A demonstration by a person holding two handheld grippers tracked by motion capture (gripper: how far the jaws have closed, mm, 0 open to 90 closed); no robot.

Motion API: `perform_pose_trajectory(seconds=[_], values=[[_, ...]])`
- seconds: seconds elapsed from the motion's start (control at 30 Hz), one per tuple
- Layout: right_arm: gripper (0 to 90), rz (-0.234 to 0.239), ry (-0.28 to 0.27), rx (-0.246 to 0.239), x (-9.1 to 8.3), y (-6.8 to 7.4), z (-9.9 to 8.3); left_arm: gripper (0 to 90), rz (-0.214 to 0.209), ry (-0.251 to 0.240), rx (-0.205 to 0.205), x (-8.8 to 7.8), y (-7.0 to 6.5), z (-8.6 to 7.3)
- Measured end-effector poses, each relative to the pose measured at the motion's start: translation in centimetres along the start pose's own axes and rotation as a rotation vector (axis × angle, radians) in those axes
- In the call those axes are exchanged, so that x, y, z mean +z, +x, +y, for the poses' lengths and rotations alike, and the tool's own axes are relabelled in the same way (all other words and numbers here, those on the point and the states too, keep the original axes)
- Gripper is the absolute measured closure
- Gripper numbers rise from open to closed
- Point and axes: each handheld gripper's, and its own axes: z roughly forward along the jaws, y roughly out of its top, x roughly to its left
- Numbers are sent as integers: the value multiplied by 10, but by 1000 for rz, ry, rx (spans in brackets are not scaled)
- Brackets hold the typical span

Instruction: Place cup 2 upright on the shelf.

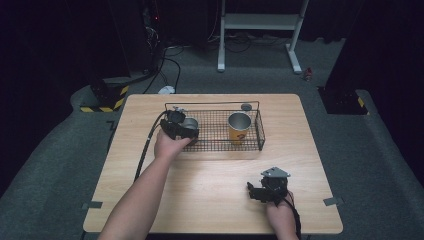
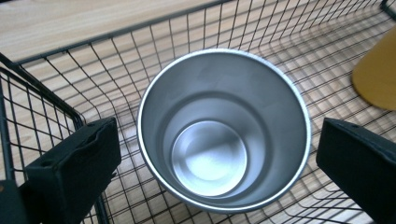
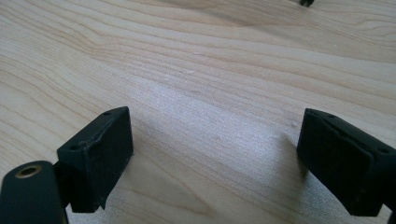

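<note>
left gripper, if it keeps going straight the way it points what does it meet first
Probably the steel cup standing in the wire basket: it sits between the open jaws of the left gripper, which clear its rim on both sides.

Dark lab or test room, black curtains, grey carpet (image 1: pixel 350 150), hazard-striped base (image 1: pixel 107 100), white frame stand (image 1: pixel 260 22), floor cables (image 1: pixel 167 65)

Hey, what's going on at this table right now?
A person is working with a gripper in each hand. The left gripper is over the left end of a wire basket, its jaws open on either side of a steel cup that stands upright in the basket, with a gap on both sides. A yellow cup also stands in the basket, farther right. The right gripper rests open above the bare wooden table, holding nothing.
</note>
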Motion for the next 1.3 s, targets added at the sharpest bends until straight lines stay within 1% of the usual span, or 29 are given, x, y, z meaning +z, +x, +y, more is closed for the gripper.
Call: perform_pose_trajectory(seconds=[0.07,0.1,0.13,0.17,0.23,0.27,0.3,0.43,0.53,0.63,0.7,0.83,0.97,1.03,1.1,1.17,1.2,1.3], values=[[106,0,0,0,0,0,0,5,-5,-17,2,-3,-1,1],[106,0,0,0,0,0,0,5,1,-24,5,-6,-1,2],[106,0,0,1,0,0,0,5,2,-35,0,-7,-1,2],[106,0,0,0,0,0,0,5,0,-43,4,-9,-1,2],[106,0,0,0,0,0,0,5,-7,-51,3,-12,-1,2],[106,-1,-1,1,0,0,0,5,-6,-52,12,-14,-1,3],[106,-1,-2,1,0,0,0,5,-11,-56,12,-15,-2,2],[106,0,-3,-2,0,0,0,5,-23,-81,14,-24,-2,2],[106,0,-3,-2,0,0,0,5,-17,-88,1,-30,-1,2],[106,0,-3,-2,0,0,0,6,-20,-97,-7,-37,1,-2],[106,0,-3,-2,0,0,0,6,-31,-101,-12,-41,2,-6],[106,1,-3,0,0,0,0,13,-39,-123,-17,-49,4,-14],[106,2,-3,-1,0,0,0,16,-38,-123,-16,-55,7,-20],[106,2,-5,-3,0,0,0,17,-43,-121,-20,-59,9,-23],[106,2,-4,-2,0,0,0,21,-55,-130,-22,-63,10,-26],[106,2,-3,-1,0,1,0,23,-64,-131,-14,-65,10,-29],[106,2,-5,-3,0,0,0,23,-64,-129,-3,-67,9,-30],[106,2,-3,-1,0,0,0,23,-80,-133,3,-72,8,-34]])
